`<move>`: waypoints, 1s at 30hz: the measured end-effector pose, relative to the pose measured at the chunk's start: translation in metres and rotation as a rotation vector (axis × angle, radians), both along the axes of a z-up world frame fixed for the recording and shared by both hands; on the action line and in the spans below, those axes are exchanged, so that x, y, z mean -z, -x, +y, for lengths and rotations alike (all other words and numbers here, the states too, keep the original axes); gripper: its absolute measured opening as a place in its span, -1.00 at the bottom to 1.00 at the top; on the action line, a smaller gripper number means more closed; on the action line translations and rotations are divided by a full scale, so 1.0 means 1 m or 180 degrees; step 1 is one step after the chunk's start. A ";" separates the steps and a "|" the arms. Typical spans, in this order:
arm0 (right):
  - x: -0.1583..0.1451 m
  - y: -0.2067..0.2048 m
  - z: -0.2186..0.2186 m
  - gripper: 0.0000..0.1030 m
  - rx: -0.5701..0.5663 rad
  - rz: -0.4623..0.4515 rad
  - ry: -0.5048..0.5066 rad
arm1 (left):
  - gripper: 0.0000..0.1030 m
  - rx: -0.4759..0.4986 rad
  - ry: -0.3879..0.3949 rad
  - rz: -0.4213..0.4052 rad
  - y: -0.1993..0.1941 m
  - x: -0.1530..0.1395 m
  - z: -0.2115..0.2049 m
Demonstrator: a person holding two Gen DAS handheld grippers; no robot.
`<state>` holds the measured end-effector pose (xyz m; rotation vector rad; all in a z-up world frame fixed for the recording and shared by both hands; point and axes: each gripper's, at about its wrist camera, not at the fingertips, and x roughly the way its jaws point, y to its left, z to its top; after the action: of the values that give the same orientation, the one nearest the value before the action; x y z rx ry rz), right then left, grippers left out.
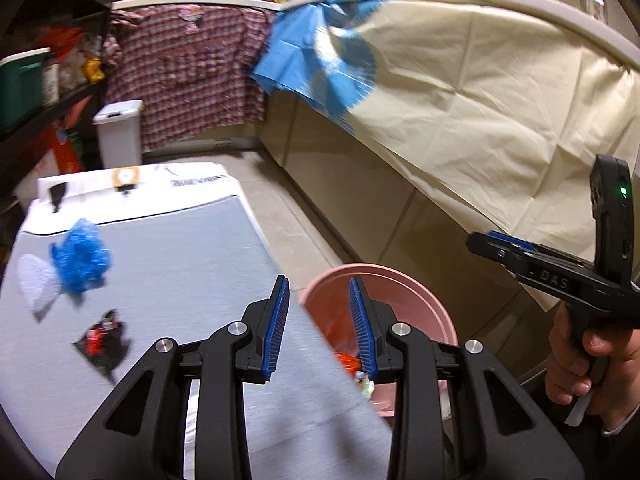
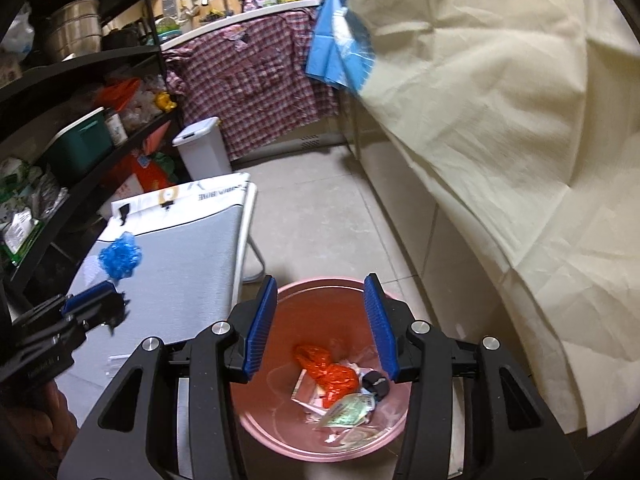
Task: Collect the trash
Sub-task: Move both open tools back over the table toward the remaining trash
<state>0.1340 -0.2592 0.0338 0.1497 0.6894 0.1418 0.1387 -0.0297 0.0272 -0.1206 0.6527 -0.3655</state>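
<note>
A pink bin (image 2: 280,432) stands on the floor and holds an orange bag (image 2: 332,372), papers and a small black item. My right gripper (image 2: 320,280) hangs over it, open, with nothing between its fingers. My left gripper (image 1: 318,282) is open and empty too, over the edge of the grey board (image 1: 180,260) beside the pink bin (image 1: 400,280). On the board lie a crumpled blue bag (image 1: 80,256), a white scrap (image 1: 36,284) and a black-and-red wrapper (image 1: 104,340). The right gripper (image 1: 480,240) shows at the right of the left wrist view, held by a hand.
A white lidded bin (image 1: 118,132) stands past the far end of the board. Black shelves (image 2: 80,60) packed with goods line the left. A cream sheet (image 1: 480,100), a blue cloth (image 1: 304,52) and a plaid shirt (image 1: 188,68) hang over the counter on the right and at the back.
</note>
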 end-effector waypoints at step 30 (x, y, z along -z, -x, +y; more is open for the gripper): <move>0.026 -0.038 0.230 -0.71 -0.1372 0.0058 -0.0402 | -0.39 -0.1685 0.0054 0.0113 -0.010 -0.001 0.216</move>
<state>0.1725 -0.0289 0.0078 0.1218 0.7238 0.5983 0.1490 0.1866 0.0281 -0.3085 0.6270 0.1414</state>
